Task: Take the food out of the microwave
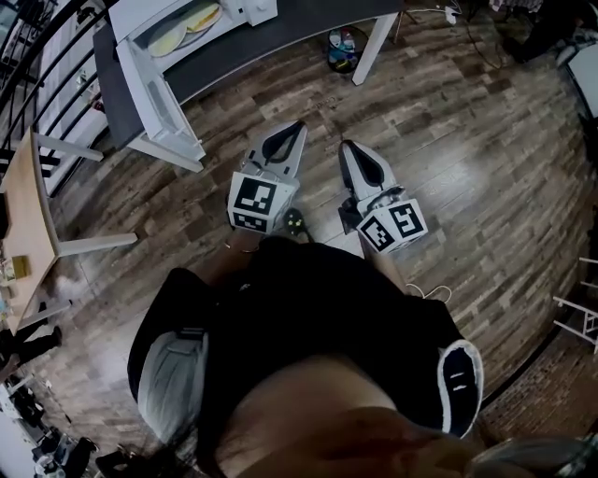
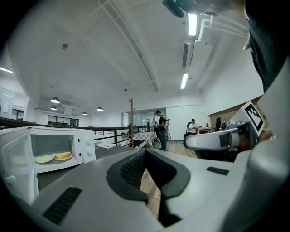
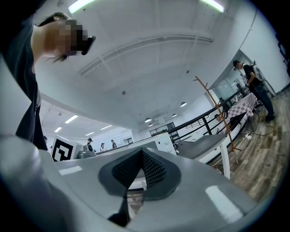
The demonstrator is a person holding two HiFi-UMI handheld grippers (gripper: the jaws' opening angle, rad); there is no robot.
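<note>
Two grippers, both clenched on nothing: my left gripper (image 1: 295, 131) and right gripper (image 1: 348, 147) hang side by side above the wood floor (image 1: 467, 140), noses toward 12 o'clock. At 11 o'clock from them the microwave (image 1: 257, 9) sits on a dark table (image 1: 280, 42), its door (image 1: 154, 93) swung wide open. The food (image 1: 185, 28) lies inside the microwave, flat yellowish pieces in plain sight, well apart from either gripper and untouched

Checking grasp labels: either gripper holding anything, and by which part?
Nothing held: left gripper and right gripper both shut, empty; food sits in the microwave.
</note>
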